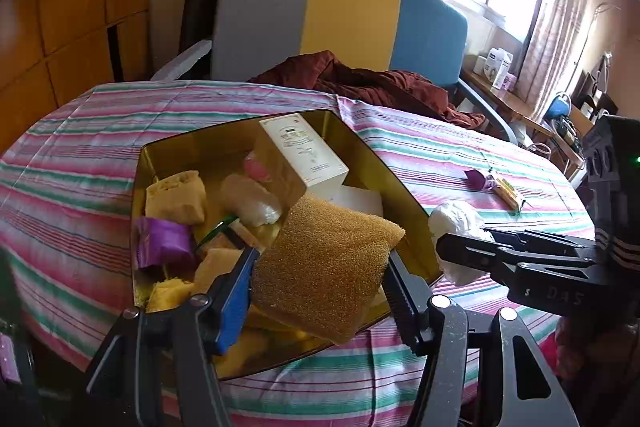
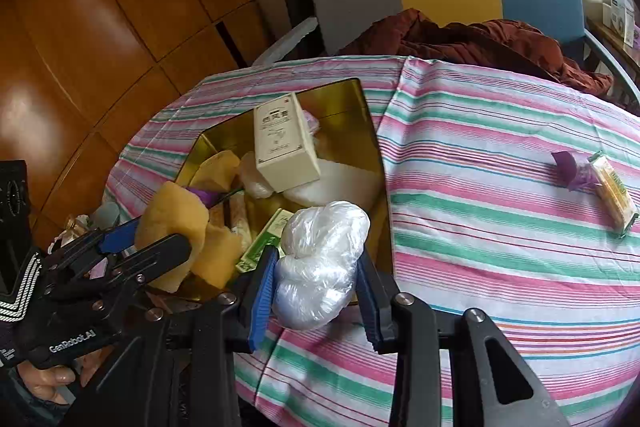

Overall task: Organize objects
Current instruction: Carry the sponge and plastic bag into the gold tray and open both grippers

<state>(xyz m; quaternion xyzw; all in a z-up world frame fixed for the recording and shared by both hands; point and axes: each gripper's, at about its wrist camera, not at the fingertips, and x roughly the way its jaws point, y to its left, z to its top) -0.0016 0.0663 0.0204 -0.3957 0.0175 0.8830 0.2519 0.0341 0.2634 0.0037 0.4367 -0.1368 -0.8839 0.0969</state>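
Gold tin [image 1: 400, 183] part-filled; sponge [image 1: 326, 267] gripped by left claw [image 1: 320, 281], bag [image 2: 320, 263] by right claw [image 2: 316, 291]; two items [image 2: 600, 183] left on bench [image 2: 500, 227].

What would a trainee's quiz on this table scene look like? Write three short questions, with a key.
1. True or false: the left gripper grips a brown sponge.
2. What does the right gripper hold?
A. cream box
B. white plastic bundle
C. purple packet
3. Name what lies loose on the striped cloth, outside the gold tin.

Key: 1 true; 2 B; 3 a purple wrapper beside a yellow packet.
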